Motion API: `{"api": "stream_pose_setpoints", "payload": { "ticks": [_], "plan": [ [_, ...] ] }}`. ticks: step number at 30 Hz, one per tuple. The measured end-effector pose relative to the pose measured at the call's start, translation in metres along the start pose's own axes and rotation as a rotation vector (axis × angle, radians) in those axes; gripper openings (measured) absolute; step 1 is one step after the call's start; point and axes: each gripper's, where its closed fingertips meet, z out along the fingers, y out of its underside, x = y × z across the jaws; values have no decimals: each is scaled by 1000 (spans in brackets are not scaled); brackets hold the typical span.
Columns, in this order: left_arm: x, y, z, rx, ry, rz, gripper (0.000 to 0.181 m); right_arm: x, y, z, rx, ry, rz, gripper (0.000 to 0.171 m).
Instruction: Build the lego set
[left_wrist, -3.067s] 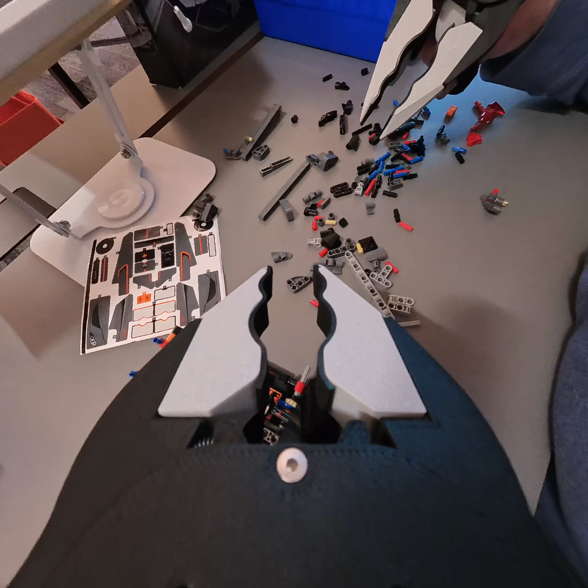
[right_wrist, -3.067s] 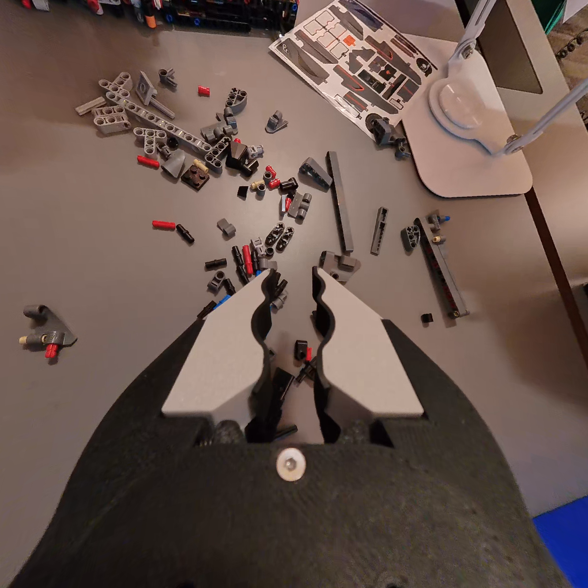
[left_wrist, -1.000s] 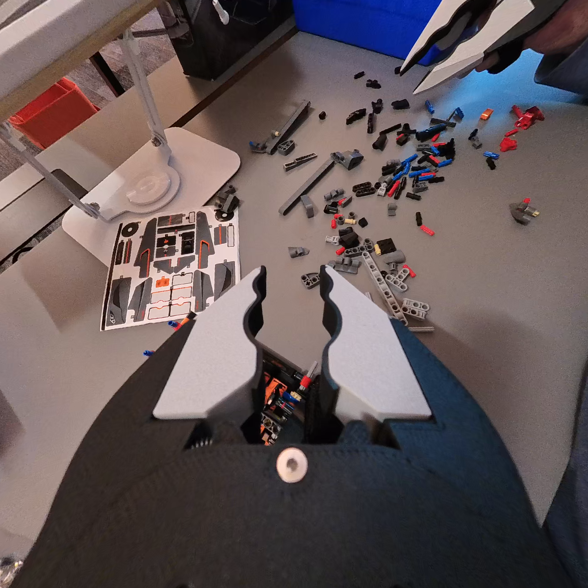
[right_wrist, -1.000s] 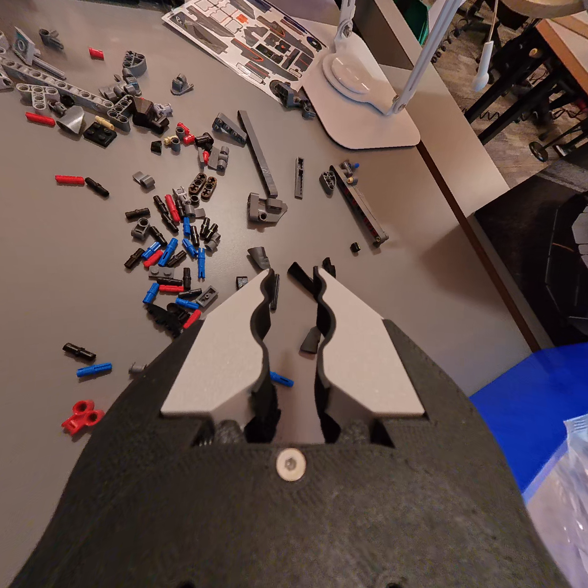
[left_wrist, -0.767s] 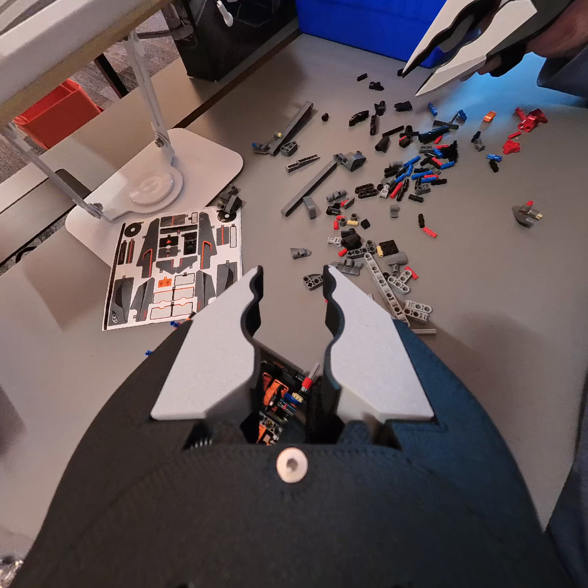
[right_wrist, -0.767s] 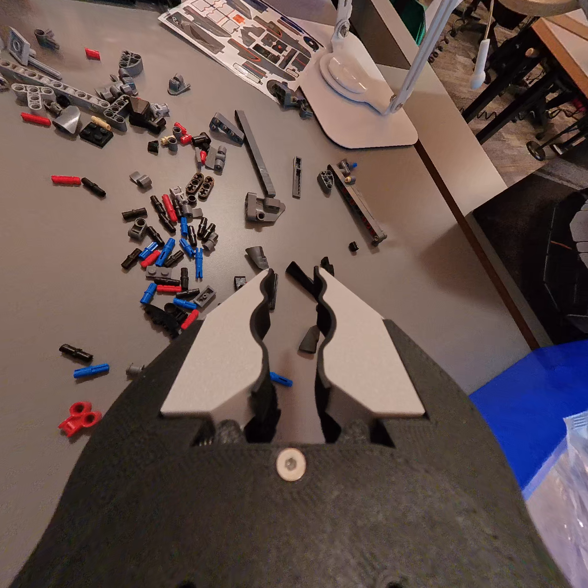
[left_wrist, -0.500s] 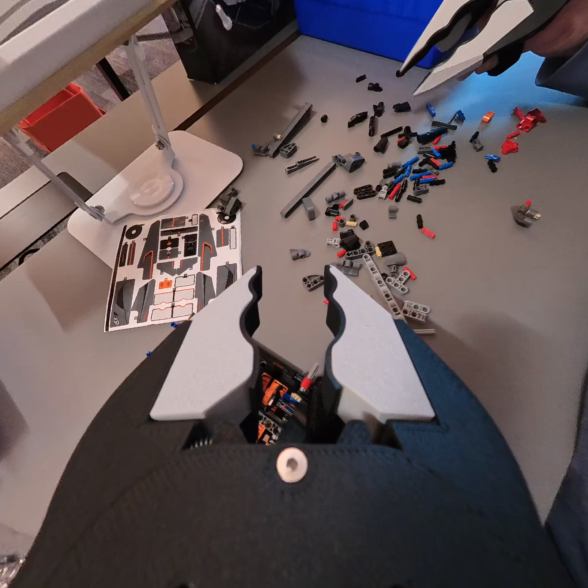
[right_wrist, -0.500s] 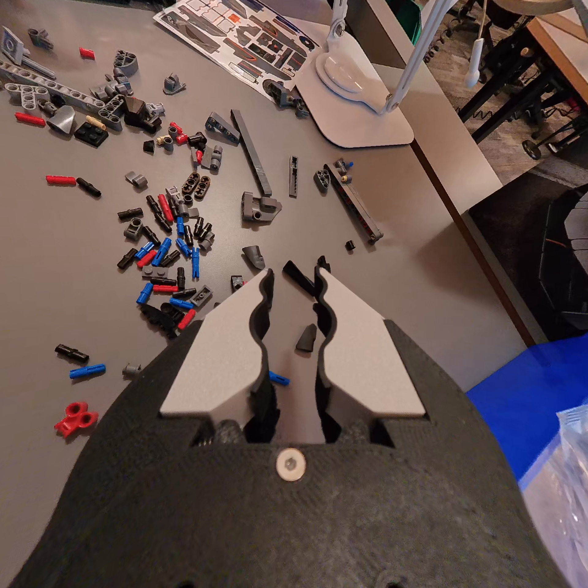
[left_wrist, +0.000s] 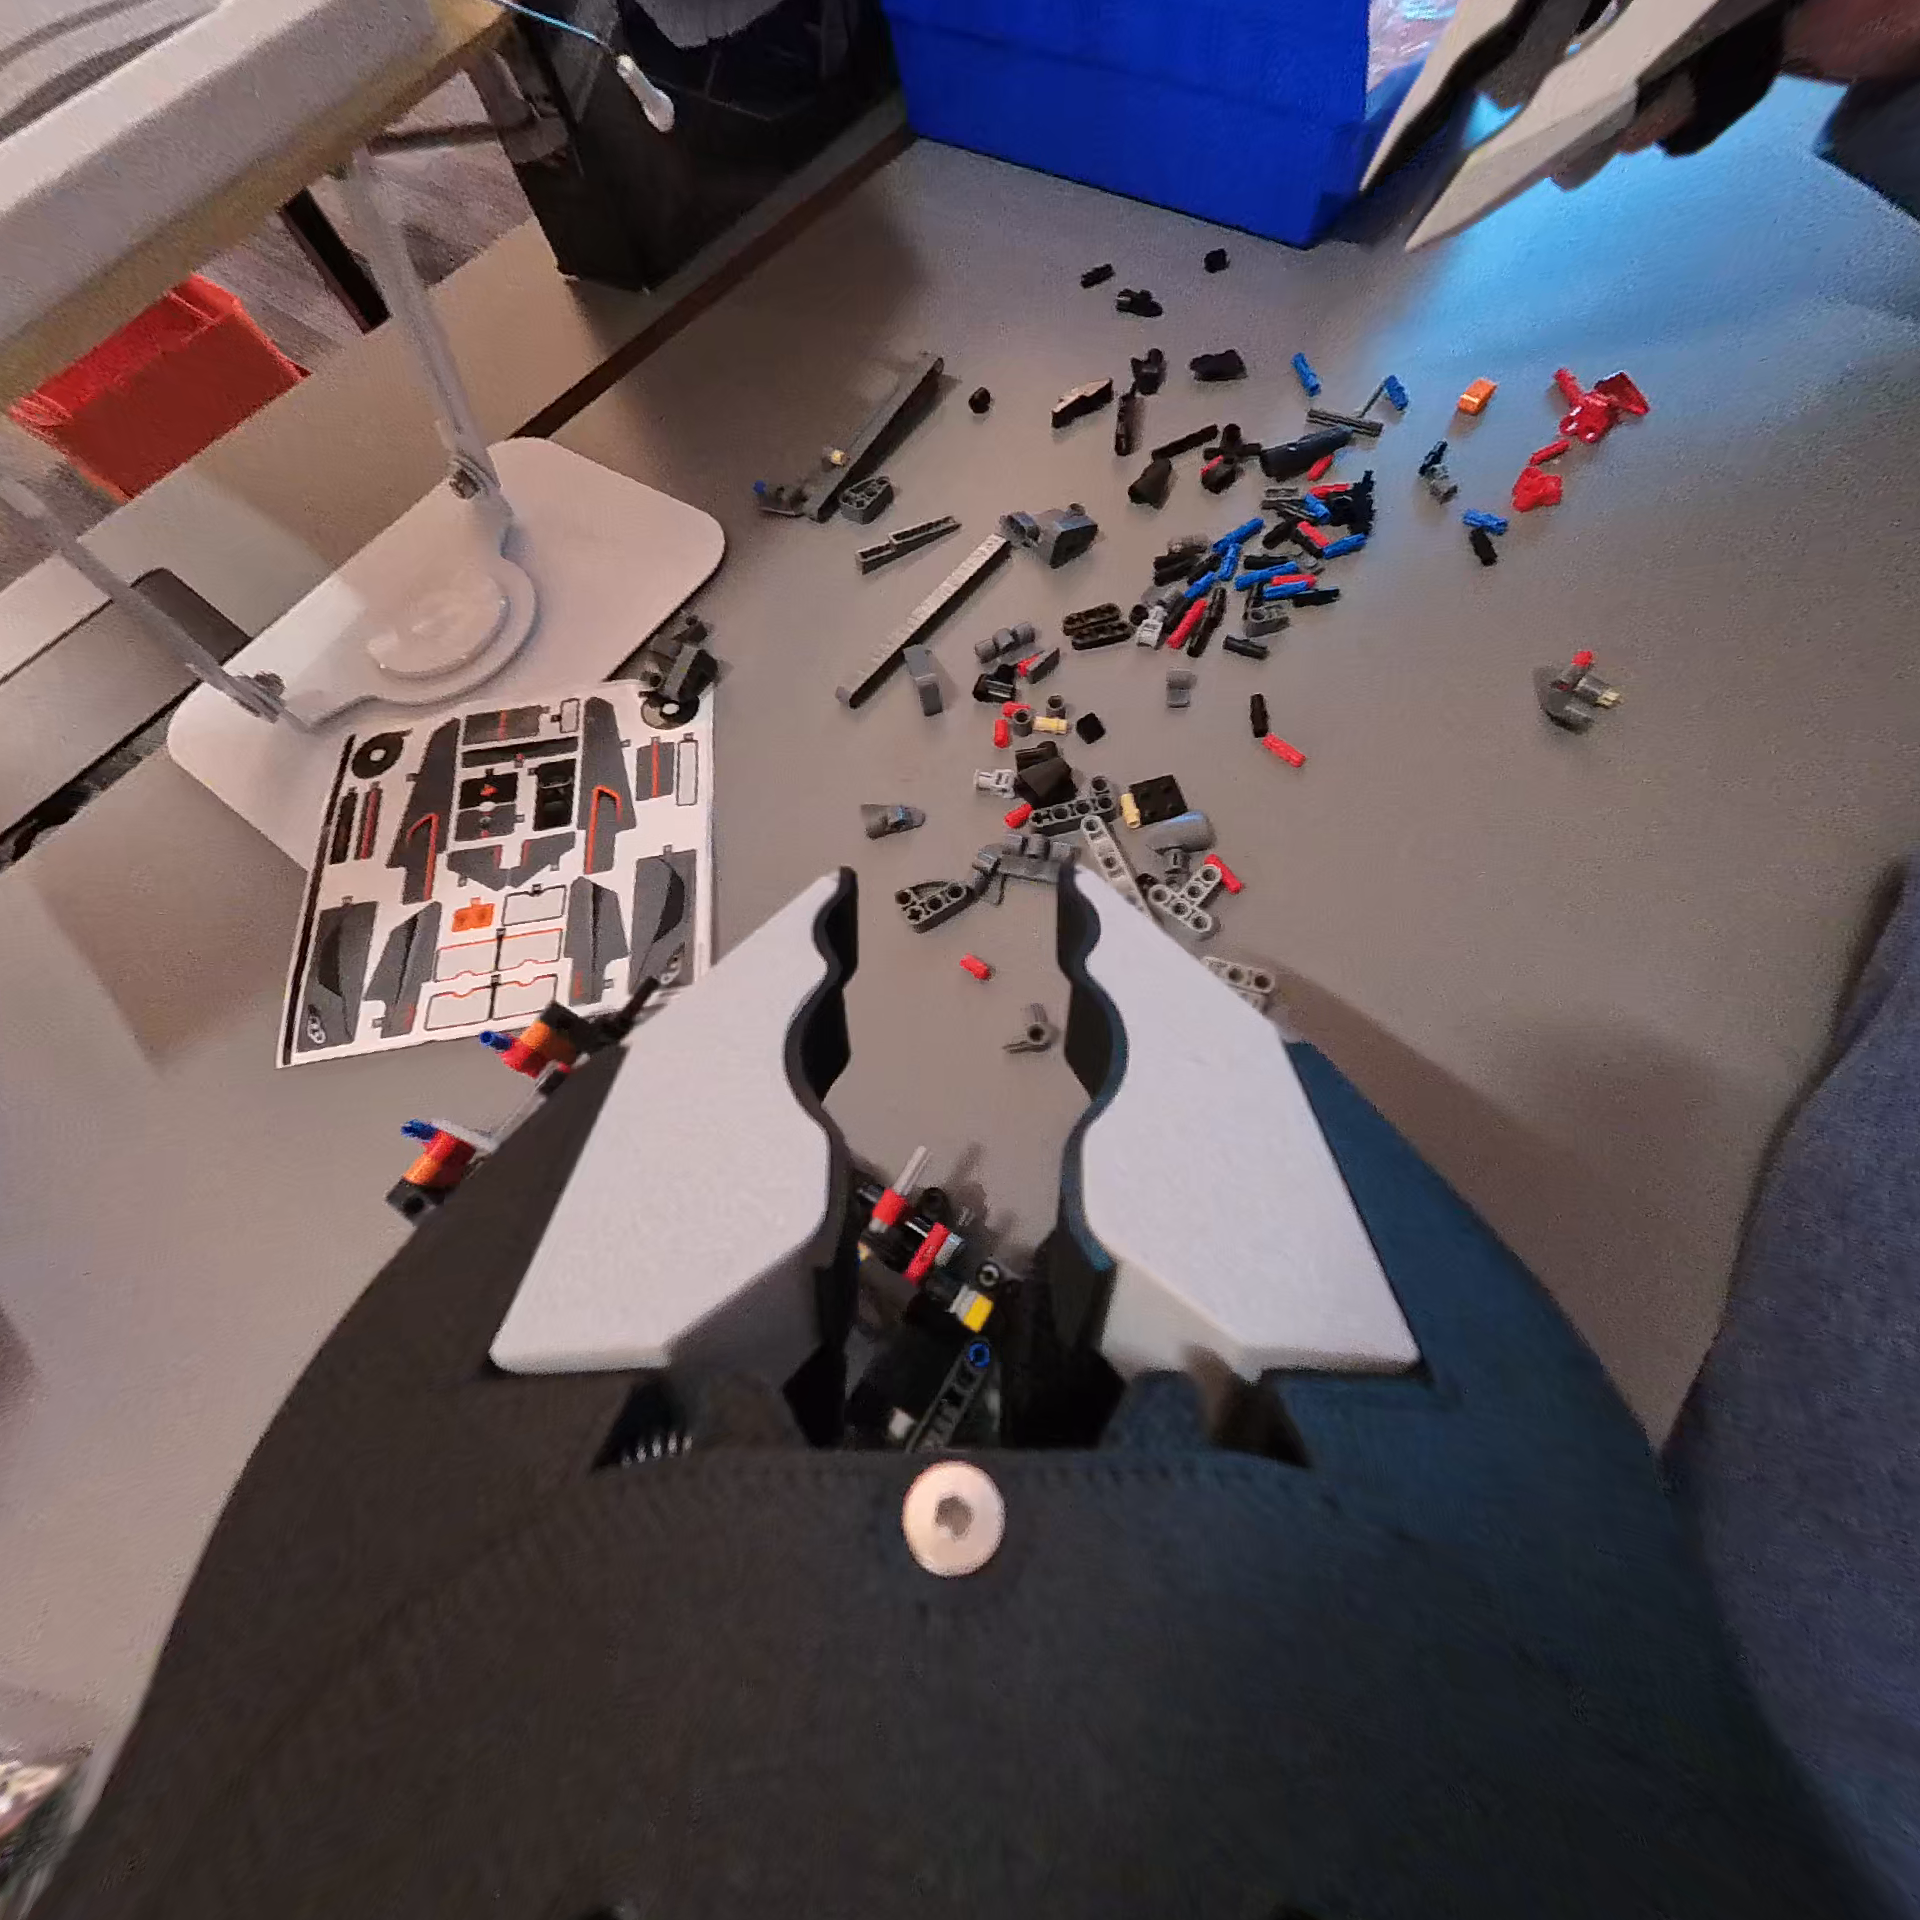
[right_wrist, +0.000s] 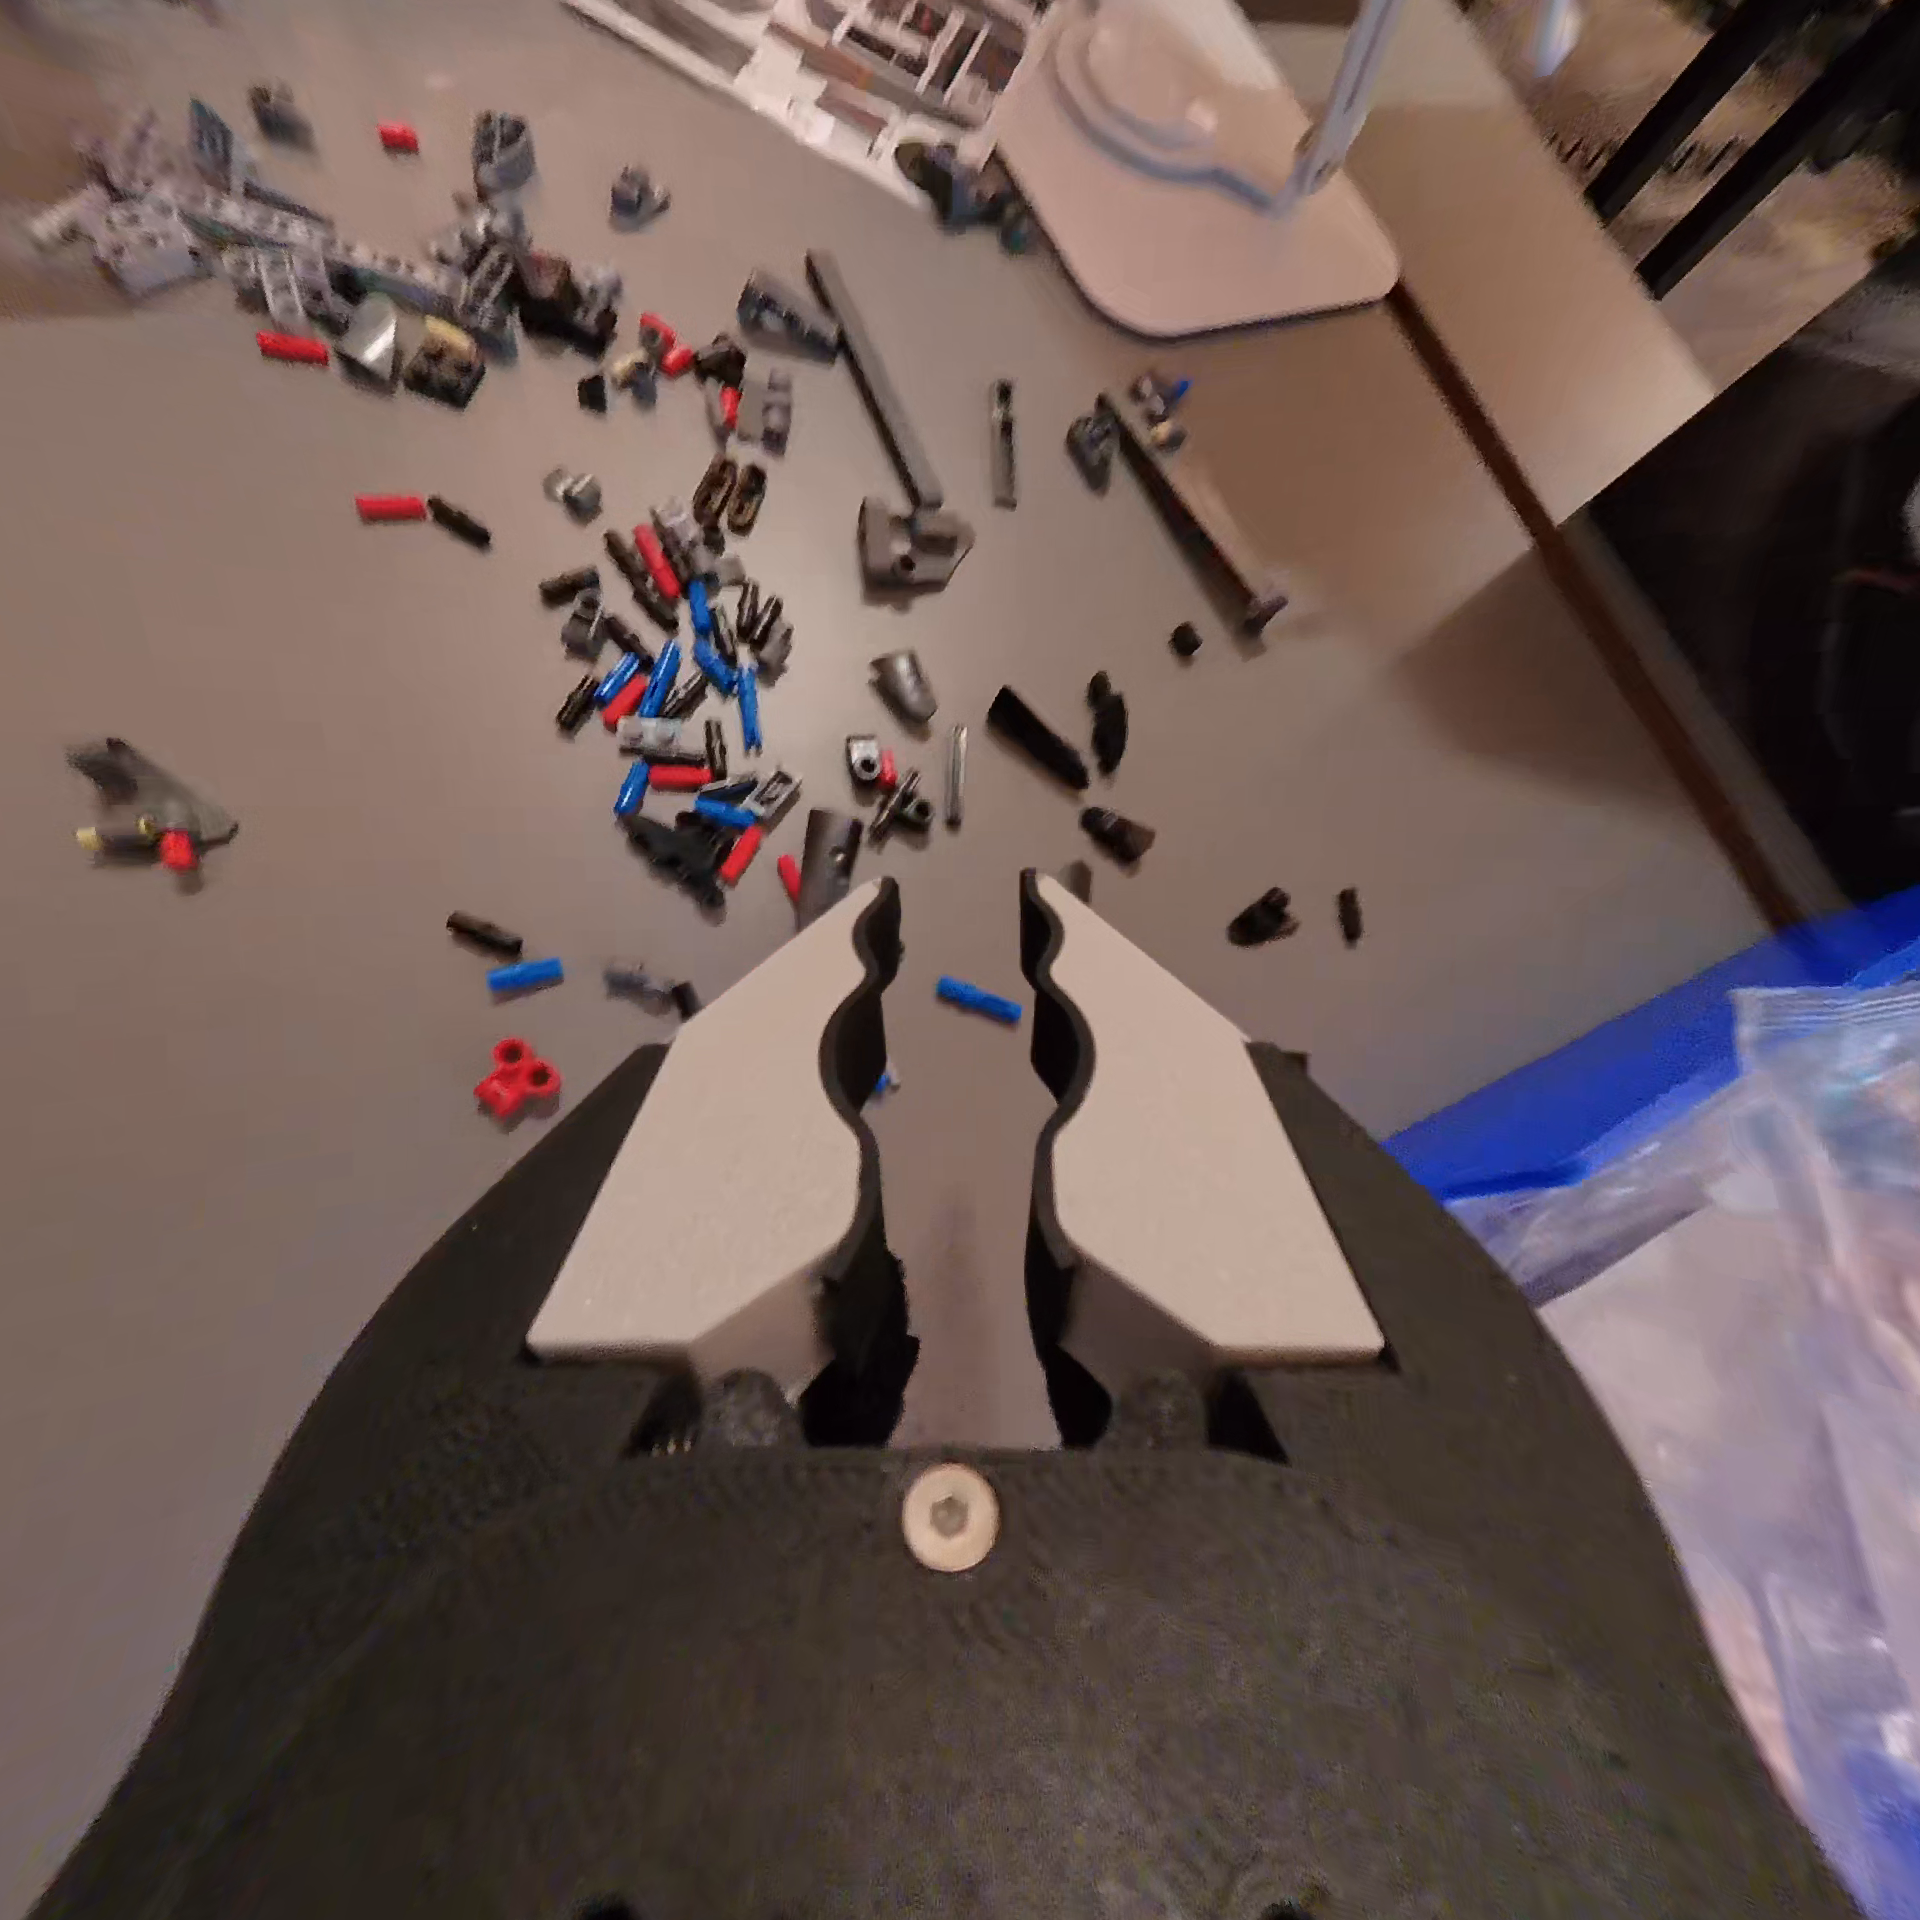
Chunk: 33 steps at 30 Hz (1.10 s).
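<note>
Hovering over the grey tabletop (left_wrist: 1455, 1039), I hold my left gripper (left_wrist: 956, 894) with its fingers wide apart and empty — the partly built black Lego assembly with red and orange pins (left_wrist: 925, 1278) lies beneath it, presumably parked for the next piece. My right gripper (right_wrist: 954, 888), fingers narrowly parted and holding nothing, hangs above a loose blue plastic pin (right_wrist: 977, 1000) beside the scattered pile of blue, red and black connector pins (right_wrist: 675, 686) — I judge I'm choosing a part.

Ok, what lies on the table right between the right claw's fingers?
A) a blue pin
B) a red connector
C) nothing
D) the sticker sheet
A: the right wrist view shows a blue pin on the grey table, framed between the open right claw fingers.
</note>
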Motion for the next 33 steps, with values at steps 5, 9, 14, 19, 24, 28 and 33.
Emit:
{"api": "stream_pose_setpoints", "payload": {
  "ticks": [5,9,14,19,24,28,33],
  "plan": [
    [12,2,5,-10,20,-1,36,-10,17,12,-102,-4,-50,22],
    [17,4,6,-16,18,0,36,-1,16,4,-94,22,-42,21],
    [12,11,2,-24,1,-26,36,5,23,-10,-85,51,-5,21],
    [5,16,-4,-29,-20,-39,36,6,33,-18,-102,78,23,23],
    [1,21,-13,-35,-47,-33,36,3,39,-27,-129,86,31,24],
    [-3,25,-20,-23,-61,-57,36,-11,42,-37,-123,43,53,24],
    [-1,28,-21,-15,-43,-76,36,-34,51,-40,-140,-27,50,21]
  ]
}}
